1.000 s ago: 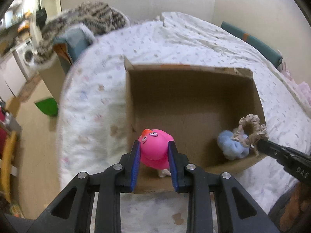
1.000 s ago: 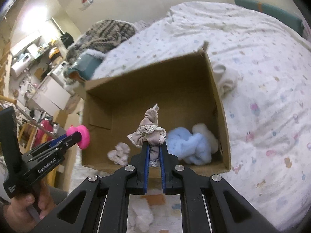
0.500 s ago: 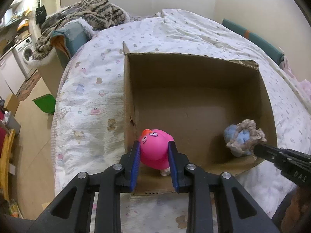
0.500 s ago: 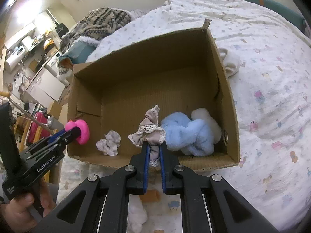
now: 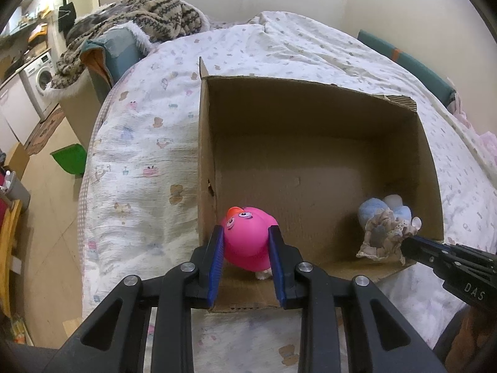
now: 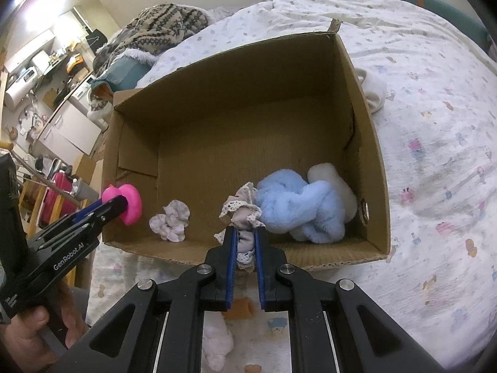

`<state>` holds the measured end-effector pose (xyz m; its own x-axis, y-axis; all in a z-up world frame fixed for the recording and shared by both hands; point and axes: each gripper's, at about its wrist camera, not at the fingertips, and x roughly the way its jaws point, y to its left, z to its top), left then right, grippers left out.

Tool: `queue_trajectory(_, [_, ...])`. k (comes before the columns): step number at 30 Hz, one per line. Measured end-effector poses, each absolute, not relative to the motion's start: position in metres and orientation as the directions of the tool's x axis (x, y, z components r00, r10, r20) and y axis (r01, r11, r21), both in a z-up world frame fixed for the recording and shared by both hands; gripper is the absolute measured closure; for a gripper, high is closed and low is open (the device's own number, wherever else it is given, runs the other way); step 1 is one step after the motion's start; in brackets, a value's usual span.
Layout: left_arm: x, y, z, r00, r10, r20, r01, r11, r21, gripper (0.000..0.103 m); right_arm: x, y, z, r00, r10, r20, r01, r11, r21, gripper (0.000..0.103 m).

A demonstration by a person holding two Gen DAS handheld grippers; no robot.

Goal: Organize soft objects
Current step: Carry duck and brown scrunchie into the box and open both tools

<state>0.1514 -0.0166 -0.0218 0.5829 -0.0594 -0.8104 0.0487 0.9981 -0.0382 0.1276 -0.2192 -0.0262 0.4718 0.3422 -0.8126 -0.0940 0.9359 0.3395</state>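
Observation:
An open cardboard box (image 5: 310, 118) (image 6: 236, 71) lies on the bed. My left gripper (image 5: 247, 233) is shut on a pink duck toy (image 5: 248, 239), held over the box's near left corner; the duck also shows in the right wrist view (image 6: 130, 203). My right gripper (image 6: 244, 233) is shut on a beige lace scrunchie (image 6: 240, 214), held over the box's near edge; it also shows in the left wrist view (image 5: 382, 236). Inside the box lie a blue and white plush (image 6: 304, 205) and a pale grey scrunchie (image 6: 170, 220).
A white patterned duvet (image 5: 139, 161) covers the bed. A white soft item (image 6: 374, 91) lies just outside the box's right wall. A white fluffy item (image 6: 216, 345) lies on the bed under my right gripper. A knitted blanket pile (image 5: 133, 28) sits at the far left.
Both grippers have moved forward and lower towards the box, so its inside fills more of both views. The right gripper's scrunchie now hangs next to the blue plush.

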Motion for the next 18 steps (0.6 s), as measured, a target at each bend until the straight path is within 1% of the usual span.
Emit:
queue_trajectory(9, [0.1528,-0.0176,-0.0242,0.577,-0.063,-0.814,0.061,0.998,-0.034,0.078,0.1270,-0.2176,-0.0262,0.466,0.349,-0.813,-0.096,0.933,0.346,0.090])
queue_trajectory(12, [0.1533,-0.0179,-0.0243,0.576,-0.063,-0.815,0.061,0.998,-0.033,0.078,0.1250,-0.2171,-0.0256,0.467,0.350,-0.812,-0.105,0.934,0.342,0.088])
queue_trajectory(13, [0.1528,-0.0180,-0.0243,0.576,-0.063,-0.815,0.062,0.998,-0.034,0.078,0.1253,-0.2164,-0.0251,0.468,0.350,-0.811,-0.107,0.934,0.341,0.084])
queue_trajectory(15, [0.1530,-0.0178,-0.0246,0.574,-0.065,-0.816,0.063,0.997,-0.036,0.078,0.1251,-0.2166,-0.0245,0.473,0.343,-0.812,-0.100,0.936,0.338,0.069])
queue_trajectory(16, [0.1528,-0.0179,-0.0249,0.571,-0.063,-0.818,0.064,0.997,-0.032,0.078,0.1256,-0.2172,-0.0242,0.477,0.339,-0.811,-0.094,0.937,0.336,0.046])
queue_trajectory(17, [0.1526,-0.0177,-0.0252,0.569,-0.063,-0.820,0.065,0.997,-0.032,0.077,0.1255,-0.2188,-0.0230,0.489,0.335,-0.805,-0.087,0.937,0.338,0.026])
queue_trajectory(18, [0.1528,-0.0172,-0.0254,0.565,-0.069,-0.822,0.066,0.997,-0.038,0.073,0.1245,-0.2202,-0.0211,0.507,0.329,-0.797,-0.079,0.938,0.337,0.024])
